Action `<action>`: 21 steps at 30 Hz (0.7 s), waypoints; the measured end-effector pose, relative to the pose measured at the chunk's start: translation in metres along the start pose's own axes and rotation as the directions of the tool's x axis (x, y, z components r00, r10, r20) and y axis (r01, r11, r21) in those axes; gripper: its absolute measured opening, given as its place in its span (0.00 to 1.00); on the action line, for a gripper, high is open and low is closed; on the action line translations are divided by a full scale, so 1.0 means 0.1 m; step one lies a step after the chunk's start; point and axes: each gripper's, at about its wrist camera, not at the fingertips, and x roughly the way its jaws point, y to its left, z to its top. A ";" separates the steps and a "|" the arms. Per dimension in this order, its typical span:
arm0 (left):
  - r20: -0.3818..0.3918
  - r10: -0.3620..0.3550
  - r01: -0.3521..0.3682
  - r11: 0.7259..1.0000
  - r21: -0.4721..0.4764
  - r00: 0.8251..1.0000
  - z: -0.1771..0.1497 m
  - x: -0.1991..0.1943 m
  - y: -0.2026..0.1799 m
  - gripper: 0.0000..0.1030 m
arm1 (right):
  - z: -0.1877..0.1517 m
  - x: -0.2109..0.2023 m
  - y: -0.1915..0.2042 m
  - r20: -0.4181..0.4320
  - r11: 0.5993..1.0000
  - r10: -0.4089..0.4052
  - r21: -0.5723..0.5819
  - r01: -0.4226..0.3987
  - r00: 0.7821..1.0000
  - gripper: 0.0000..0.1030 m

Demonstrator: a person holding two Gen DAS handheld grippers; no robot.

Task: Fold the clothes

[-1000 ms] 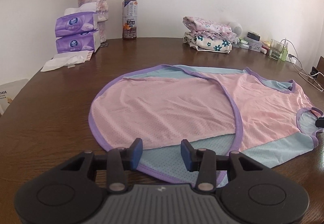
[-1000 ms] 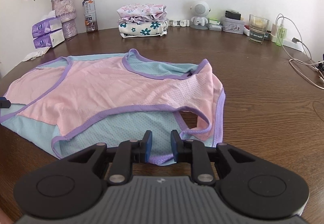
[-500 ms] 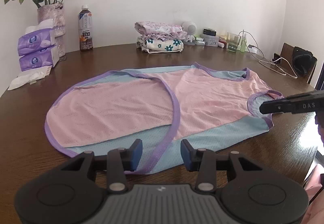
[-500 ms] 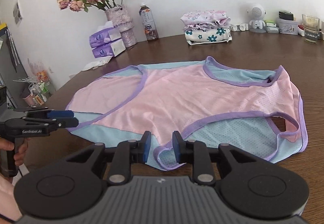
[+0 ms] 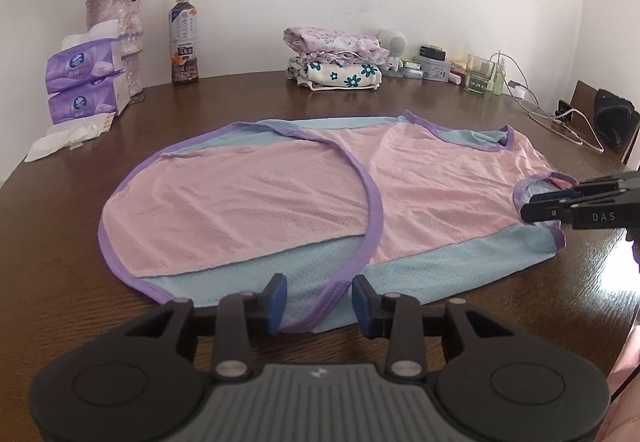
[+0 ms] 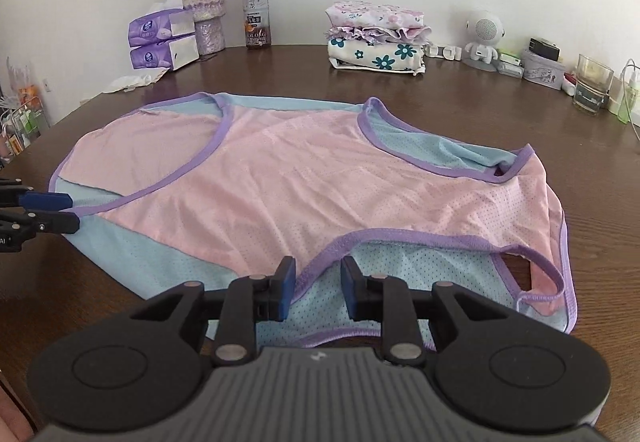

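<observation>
A pink and light-blue mesh tank top (image 5: 304, 198) (image 6: 304, 178) with purple trim lies spread flat on the brown table (image 5: 60, 274). My left gripper (image 5: 320, 302) is open at the garment's near hem, and the purple trim runs between its blue pads. My right gripper (image 6: 319, 284) is open over the near armhole trim, with blue mesh under its fingers. From the other side, the right gripper (image 5: 552, 206) shows by the shoulder strap. The left gripper (image 6: 60, 210) shows at the hem's edge.
A stack of folded clothes (image 5: 336, 62) (image 6: 376, 42) sits at the back of the table. A tea bottle (image 5: 185, 42), a vase of roses (image 5: 120, 26) and tissue packs (image 5: 84, 82) stand back left. A glass (image 6: 592, 90), a white speaker (image 6: 484, 34) and cables (image 5: 560, 122) lie back right.
Both grippers have swung round and come closer to the garment's near edge. The right gripper's fingers stand slightly wider apart. The tank top has not moved.
</observation>
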 end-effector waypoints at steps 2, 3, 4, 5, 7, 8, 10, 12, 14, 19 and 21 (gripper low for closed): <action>0.023 0.001 -0.001 1.000 -0.025 1.000 0.02 -0.03 0.01 0.49 | -0.01 -0.01 0.02 0.000 1.000 -0.013 -0.011 0.013 1.000 0.31; 0.036 0.000 0.001 0.999 -0.033 0.999 0.03 -0.05 0.01 0.54 | -0.01 -0.01 0.02 -0.001 1.000 -0.020 -0.016 0.020 1.000 0.36; 0.048 -0.002 0.004 0.999 -0.038 0.999 0.04 -0.06 0.00 0.57 | -0.01 -0.02 0.03 0.002 0.999 -0.025 -0.021 0.025 1.000 0.38; 0.057 -0.005 0.007 0.999 -0.042 0.998 0.05 -0.07 -0.01 0.65 | -0.01 -0.07 0.04 0.021 1.000 -0.019 -0.016 0.020 1.000 0.40; 0.072 -0.014 0.017 0.999 -0.048 0.997 0.06 -0.09 -0.03 0.77 | -0.01 -0.16 0.06 0.054 1.000 -0.013 -0.011 0.014 0.998 0.46; 0.077 -0.019 0.023 0.999 -0.046 0.997 0.06 -0.09 -0.05 0.84 | -0.01 -0.20 0.06 0.066 1.000 -0.012 -0.008 0.013 0.998 0.56; 0.087 -0.030 0.033 0.999 -0.037 0.996 0.06 -0.09 -0.09 0.89 | -0.03 -0.24 0.07 0.082 1.000 -0.018 -0.004 0.019 0.996 0.73; 0.089 -0.047 0.050 0.998 -0.032 0.995 0.06 -0.07 -0.15 0.90 | -0.08 -0.28 0.09 0.090 1.000 -0.026 0.002 0.026 0.996 0.81; 0.089 -0.074 0.078 0.996 -0.038 0.993 0.05 -0.06 -0.18 0.92 | -0.14 -0.32 0.11 0.100 0.999 -0.033 0.012 0.032 0.994 0.84; 0.084 -0.117 0.124 0.988 -0.088 0.990 -0.01 -0.05 -0.26 0.92 | -0.29 -0.45 0.19 0.117 0.998 -0.061 0.024 0.058 0.991 1.00; 0.079 -0.125 0.132 0.986 -0.100 0.989 -0.03 -0.07 -0.29 0.92 | -0.35 -0.51 0.22 0.125 0.998 -0.066 0.033 0.062 0.990 1.00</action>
